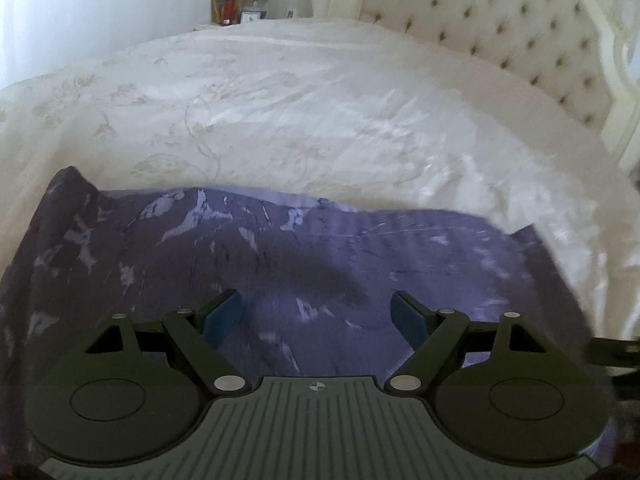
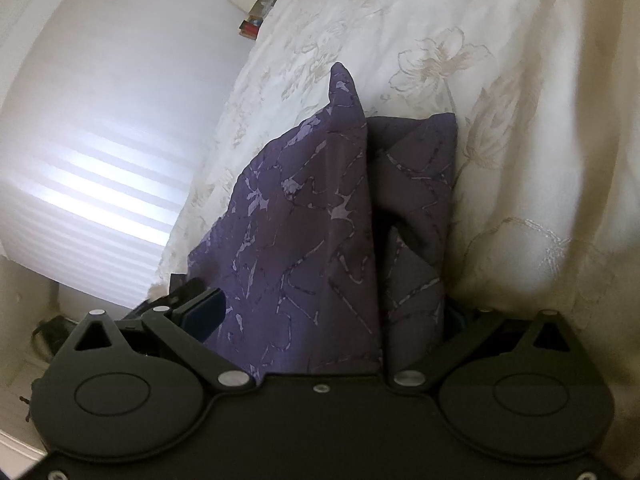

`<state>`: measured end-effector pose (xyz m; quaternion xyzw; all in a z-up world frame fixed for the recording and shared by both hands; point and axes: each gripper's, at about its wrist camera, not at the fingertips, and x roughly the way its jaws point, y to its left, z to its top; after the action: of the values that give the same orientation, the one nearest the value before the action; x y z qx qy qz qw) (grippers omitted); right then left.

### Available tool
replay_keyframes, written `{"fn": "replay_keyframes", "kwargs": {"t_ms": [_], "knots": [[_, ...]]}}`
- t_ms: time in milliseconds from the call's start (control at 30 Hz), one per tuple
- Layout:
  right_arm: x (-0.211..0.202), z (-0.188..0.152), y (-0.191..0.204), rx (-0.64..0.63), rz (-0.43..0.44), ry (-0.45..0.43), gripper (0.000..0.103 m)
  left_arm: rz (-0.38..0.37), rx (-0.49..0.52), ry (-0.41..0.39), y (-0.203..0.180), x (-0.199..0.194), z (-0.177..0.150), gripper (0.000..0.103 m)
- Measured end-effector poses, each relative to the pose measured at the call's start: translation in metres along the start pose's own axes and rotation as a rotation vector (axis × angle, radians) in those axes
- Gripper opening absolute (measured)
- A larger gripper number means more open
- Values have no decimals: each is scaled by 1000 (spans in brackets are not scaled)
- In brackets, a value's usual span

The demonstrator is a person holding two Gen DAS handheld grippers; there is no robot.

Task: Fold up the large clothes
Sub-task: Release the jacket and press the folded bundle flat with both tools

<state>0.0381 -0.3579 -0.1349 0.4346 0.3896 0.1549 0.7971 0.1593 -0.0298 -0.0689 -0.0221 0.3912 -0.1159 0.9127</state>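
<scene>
Purple patterned garment [image 1: 304,264] lies on the bed's near edge, partly folded in layers. Left gripper [image 1: 318,312] hovers wide, empty; right gripper [image 2: 320,312] has fabric between its fingers — grip unclear. White floral bedspread [image 1: 300,112] beyond — more folds likely remain.

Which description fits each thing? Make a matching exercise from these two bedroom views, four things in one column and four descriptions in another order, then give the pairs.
Things:
1. purple patterned garment
2. bedspread
3. headboard
4. left gripper

Descriptions:
A. cream, button-tufted
B. jaws apart, nothing between the pads
C. white with a pale floral pattern
D. lies on the near edge of the bed

Pairs: 1-D, 2-C, 3-A, 4-B
</scene>
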Motion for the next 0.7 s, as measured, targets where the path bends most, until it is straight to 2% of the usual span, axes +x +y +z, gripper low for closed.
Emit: {"fn": "replay_keyframes", "kwargs": {"t_ms": [100, 200, 467, 567, 700], "knots": [[0, 1, 0, 1, 4, -1, 103, 51, 86, 35, -9, 19, -5, 81], [0, 2, -3, -2, 8, -2, 103, 99, 150, 28, -18, 26, -15, 82], [0, -2, -4, -13, 14, -7, 103, 83, 135, 37, -16, 20, -13, 81], [0, -3, -3, -13, 15, -10, 103, 78, 103, 40, -15, 10, -11, 73], [1, -4, -2, -13, 14, -12, 103, 44, 89, 25, -12, -21, -25, 71]]}}
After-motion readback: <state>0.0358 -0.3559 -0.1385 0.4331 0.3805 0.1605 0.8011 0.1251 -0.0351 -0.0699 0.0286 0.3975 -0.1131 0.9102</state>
